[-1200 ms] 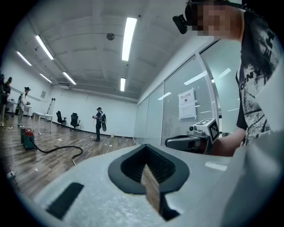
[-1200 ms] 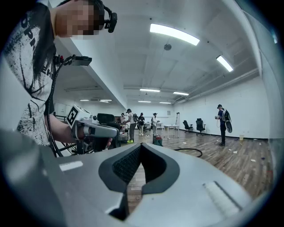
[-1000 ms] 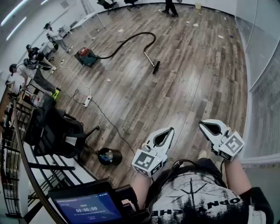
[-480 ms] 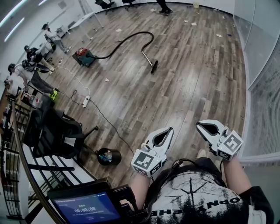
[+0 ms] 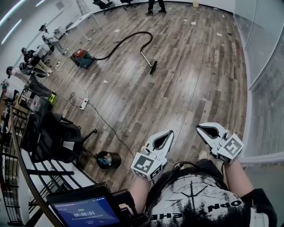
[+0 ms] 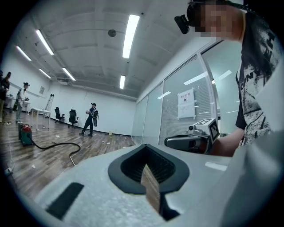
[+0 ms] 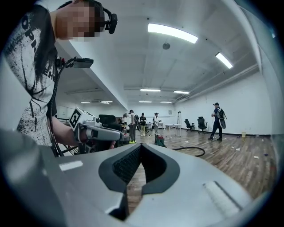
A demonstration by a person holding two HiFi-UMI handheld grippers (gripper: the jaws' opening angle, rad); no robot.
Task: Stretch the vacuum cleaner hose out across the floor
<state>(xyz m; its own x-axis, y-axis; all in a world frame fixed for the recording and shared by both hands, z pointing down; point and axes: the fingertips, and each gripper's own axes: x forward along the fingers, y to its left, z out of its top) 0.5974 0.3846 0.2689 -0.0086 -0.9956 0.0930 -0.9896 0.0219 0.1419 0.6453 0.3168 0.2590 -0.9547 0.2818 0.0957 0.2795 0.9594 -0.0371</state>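
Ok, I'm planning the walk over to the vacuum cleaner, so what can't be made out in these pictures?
- Vacuum cleaner, head view: too small to show where the hose joins it.
- Bin, head view: contents too small and blurred.
- Floor cable, head view: its near end is hidden behind the left gripper.
- Person, head view: cut off by the top edge.

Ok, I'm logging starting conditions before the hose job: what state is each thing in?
Left gripper: shut, empty.
Right gripper: shut, empty.
Black vacuum hose: curved in a hook on the floor, not stretched.
Red-topped vacuum canister: upright, hose attached.
Black floor nozzle: flat on the floor.
Round black bin: upright, rubbish inside.
Dark tablet screen: lit, showing a timer.
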